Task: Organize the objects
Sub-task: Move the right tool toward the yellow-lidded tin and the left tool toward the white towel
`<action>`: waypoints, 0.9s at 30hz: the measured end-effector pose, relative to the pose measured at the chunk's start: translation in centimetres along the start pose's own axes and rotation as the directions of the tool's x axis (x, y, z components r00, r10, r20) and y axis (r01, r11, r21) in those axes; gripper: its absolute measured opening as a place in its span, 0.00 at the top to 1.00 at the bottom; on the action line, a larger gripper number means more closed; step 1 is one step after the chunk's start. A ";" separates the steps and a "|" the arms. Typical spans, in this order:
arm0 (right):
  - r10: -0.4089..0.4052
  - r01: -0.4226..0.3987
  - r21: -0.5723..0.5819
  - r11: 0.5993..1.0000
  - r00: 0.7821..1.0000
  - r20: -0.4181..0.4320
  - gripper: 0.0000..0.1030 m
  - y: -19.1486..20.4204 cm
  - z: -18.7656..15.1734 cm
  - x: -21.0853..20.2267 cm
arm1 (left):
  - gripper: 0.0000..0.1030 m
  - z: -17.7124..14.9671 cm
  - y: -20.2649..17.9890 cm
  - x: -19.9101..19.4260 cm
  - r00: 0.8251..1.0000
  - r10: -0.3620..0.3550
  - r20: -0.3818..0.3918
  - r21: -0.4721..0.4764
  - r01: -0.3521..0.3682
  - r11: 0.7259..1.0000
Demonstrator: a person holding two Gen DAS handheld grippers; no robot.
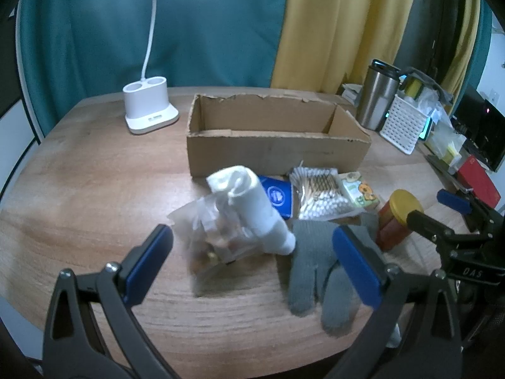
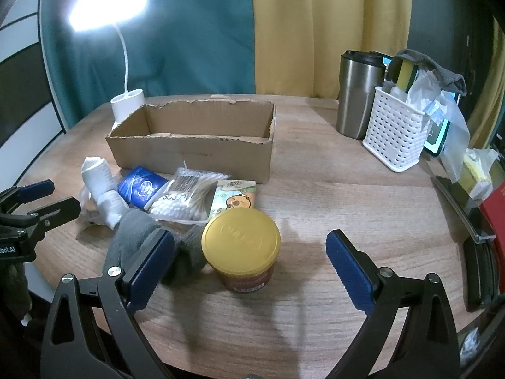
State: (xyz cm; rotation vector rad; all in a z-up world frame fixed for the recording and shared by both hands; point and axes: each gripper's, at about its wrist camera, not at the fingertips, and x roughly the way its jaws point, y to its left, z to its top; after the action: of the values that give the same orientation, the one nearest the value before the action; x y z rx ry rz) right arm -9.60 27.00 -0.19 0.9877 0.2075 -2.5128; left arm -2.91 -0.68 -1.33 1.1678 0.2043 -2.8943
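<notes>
- Your right gripper [image 2: 249, 257] is wide open and holds nothing; the can [image 2: 241, 248] stands upright between its fingers, well in front of the box [image 2: 192, 154].
- Your left gripper [image 1: 252, 260], also open and empty, faces the roll [image 1: 252, 208], which lies slanting toward the box.
- I judge the right is nearer a grasp.

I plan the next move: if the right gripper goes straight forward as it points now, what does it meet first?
Probably the jar with the gold lid: it stands between the open fingers of the right gripper, nearer the left one. Behind it lies the tissue pack; depth is uncertain.
</notes>
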 end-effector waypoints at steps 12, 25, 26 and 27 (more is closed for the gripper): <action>0.001 -0.001 0.001 1.000 1.000 -0.002 0.04 -0.2 0.2 0.0 | 0.01 0.4 0.1 0.2 1.000 0.006 0.002 -0.002 -0.006 1.000; 0.002 -0.002 0.004 1.000 1.000 -0.003 0.04 -0.3 0.2 0.2 | 0.01 0.5 0.2 0.5 1.000 0.011 -0.002 -0.009 -0.011 1.000; 0.003 -0.003 0.004 1.000 1.000 -0.001 0.04 -0.3 0.2 0.3 | 0.01 0.5 0.2 0.5 1.000 0.012 -0.003 -0.010 -0.012 1.000; 0.002 -0.002 0.003 1.000 1.000 -0.002 0.04 -0.3 0.2 0.3 | 0.01 0.5 0.2 0.6 1.000 0.013 -0.004 -0.010 -0.013 1.000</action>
State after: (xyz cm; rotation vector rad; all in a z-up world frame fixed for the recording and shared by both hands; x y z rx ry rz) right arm -10.00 27.10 -0.28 0.9918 0.2033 -2.5112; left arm -3.64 -0.90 -1.40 1.1693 0.2096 -2.8765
